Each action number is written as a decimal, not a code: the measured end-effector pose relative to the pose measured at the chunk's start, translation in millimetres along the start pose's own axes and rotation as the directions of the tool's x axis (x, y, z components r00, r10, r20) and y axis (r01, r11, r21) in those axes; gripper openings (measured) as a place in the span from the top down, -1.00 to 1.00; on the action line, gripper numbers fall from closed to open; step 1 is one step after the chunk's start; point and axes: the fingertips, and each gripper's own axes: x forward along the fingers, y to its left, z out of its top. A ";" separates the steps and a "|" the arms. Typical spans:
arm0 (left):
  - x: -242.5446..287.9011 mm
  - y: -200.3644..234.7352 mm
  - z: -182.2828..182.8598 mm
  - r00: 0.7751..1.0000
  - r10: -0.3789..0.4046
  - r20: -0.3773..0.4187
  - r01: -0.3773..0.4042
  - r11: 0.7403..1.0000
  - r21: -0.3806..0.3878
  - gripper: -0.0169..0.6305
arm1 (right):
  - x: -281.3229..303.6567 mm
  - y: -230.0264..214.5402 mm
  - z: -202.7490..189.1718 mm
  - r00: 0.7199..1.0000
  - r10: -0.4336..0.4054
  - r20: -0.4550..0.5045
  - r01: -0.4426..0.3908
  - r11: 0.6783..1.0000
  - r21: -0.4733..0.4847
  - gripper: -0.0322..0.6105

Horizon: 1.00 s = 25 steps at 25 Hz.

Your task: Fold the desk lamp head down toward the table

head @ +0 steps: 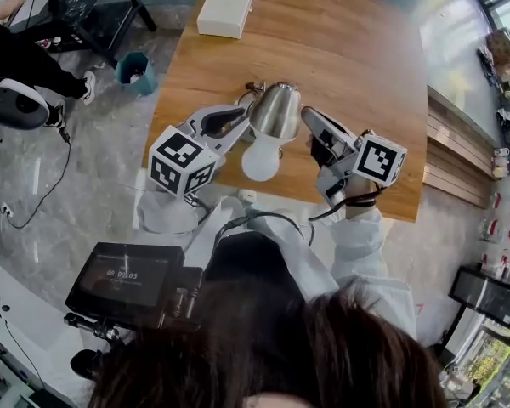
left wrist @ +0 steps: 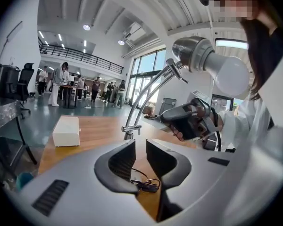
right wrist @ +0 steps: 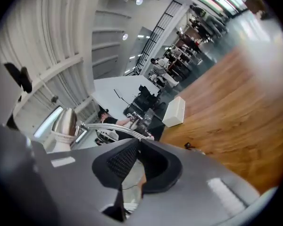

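A desk lamp stands near the front edge of the wooden table (head: 357, 58). Its brushed-metal head (head: 276, 109) carries a white bulb (head: 261, 160) that points toward me. My left gripper (head: 240, 116) sits just left of the head, jaws a little apart with nothing between them. My right gripper (head: 307, 114) is just right of the head, shut and empty. In the left gripper view the lamp head (left wrist: 193, 51) and bulb (left wrist: 231, 74) hang high above the jaws (left wrist: 140, 147), on curved chrome arms (left wrist: 148, 95). In the right gripper view the head (right wrist: 66, 121) is at the left.
A white box (head: 226, 7) lies at the table's far end. A thin black cable (left wrist: 144, 182) is coiled on the wood near the lamp base. A teal bin (head: 136, 73) and a seated person (head: 25, 58) are on the floor side, left of the table.
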 end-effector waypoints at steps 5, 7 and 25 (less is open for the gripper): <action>29.2 29.5 4.0 0.998 -0.036 -0.052 0.035 0.999 -0.005 0.55 | 25.3 -10.0 21.5 0.989 0.146 -0.029 -0.137 0.966 0.219 0.68; 39.1 43.7 2.8 0.995 -0.046 -0.085 0.046 0.999 -0.002 0.49 | 36.8 -10.6 26.6 0.973 0.229 -0.038 -0.201 0.913 0.354 0.44; 87.9 36.5 -21.9 0.968 -0.204 -0.147 0.211 0.977 0.038 0.48 | 60.2 0.9 12.3 0.863 0.504 -0.040 -0.275 0.534 0.799 0.40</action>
